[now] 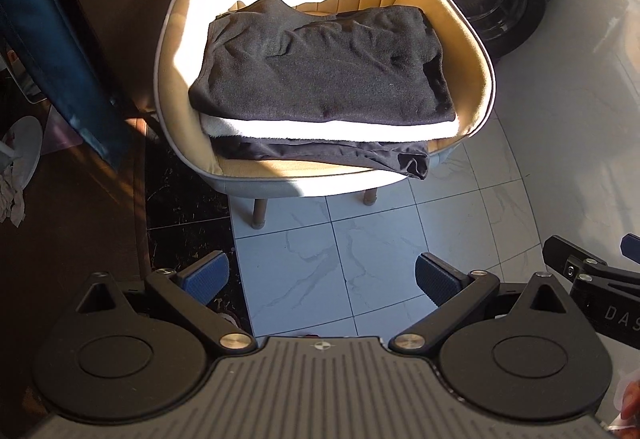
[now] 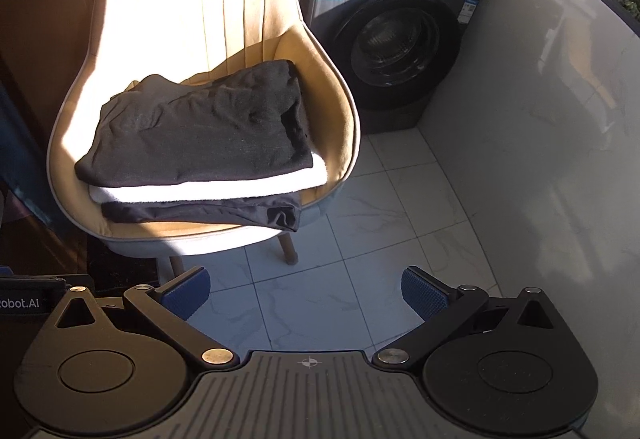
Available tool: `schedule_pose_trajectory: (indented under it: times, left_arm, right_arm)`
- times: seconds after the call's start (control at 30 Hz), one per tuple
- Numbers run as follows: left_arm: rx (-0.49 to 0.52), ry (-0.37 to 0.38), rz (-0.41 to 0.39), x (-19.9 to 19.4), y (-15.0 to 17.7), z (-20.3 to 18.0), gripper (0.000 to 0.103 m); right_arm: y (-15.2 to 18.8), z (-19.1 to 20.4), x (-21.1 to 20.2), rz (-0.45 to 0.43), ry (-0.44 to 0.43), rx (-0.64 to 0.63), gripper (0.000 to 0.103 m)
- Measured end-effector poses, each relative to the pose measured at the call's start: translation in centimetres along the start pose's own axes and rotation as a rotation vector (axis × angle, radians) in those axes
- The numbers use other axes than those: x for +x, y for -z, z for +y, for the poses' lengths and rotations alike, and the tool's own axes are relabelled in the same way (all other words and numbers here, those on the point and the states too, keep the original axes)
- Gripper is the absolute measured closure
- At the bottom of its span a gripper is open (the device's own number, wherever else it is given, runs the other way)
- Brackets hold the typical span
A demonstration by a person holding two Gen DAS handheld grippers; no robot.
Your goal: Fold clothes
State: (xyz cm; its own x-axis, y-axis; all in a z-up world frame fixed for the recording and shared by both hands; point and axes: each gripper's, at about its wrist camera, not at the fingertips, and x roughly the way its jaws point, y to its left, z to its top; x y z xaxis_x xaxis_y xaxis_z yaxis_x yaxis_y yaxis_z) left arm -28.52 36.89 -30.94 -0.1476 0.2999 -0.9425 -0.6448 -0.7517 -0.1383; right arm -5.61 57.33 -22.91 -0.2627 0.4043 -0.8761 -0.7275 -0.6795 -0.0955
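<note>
blue ribbed pads face each other across a wide gap on the left gripper (image 1: 322, 275), and nothing sits between them but pale marbled floor tile (image 1: 340, 259). the right gripper (image 2: 306, 291) is spread just as far, its fingers holding and touching nothing. both hang over the floor, well short of the chair (image 1: 180, 51). at the right edge of the left wrist view, part of the right gripper shows just beside the left one.

on the seat of that tan, shell-backed chair lies a stack of three folded garments. topmost is a dark grey knit garment (image 1: 320, 67), roughly rectangular, its long axis running side to side across the seat, its straight folded edge toward the grippers. its surface is slightly rumpled, with soft creases across the far half and a small hump at the back left corner. beneath it a white fleecy garment (image 1: 320, 129) shows as a bright band along the near edge. under that a black garment (image 1: 340, 155) sticks out furthest to the front, one corner drooping over the seat's lip on the right.

strong sunlight washes out the chair back. a dark front-loading washing machine (image 2: 392, 39) stands behind and to the right of the chair, against a pale wall (image 2: 540, 99).
</note>
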Motion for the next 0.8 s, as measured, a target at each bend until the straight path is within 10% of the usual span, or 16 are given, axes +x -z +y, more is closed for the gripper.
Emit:
schedule_pose_trajectory:
  times: [0.8]
  left_arm:
    - [0.080, 0.006, -0.026, 0.0, -0.5, -2.7, 0.001]
  right_arm:
    - [0.0, -3.0, -0.2, -0.026, 0.037, 0.070, 0.001]
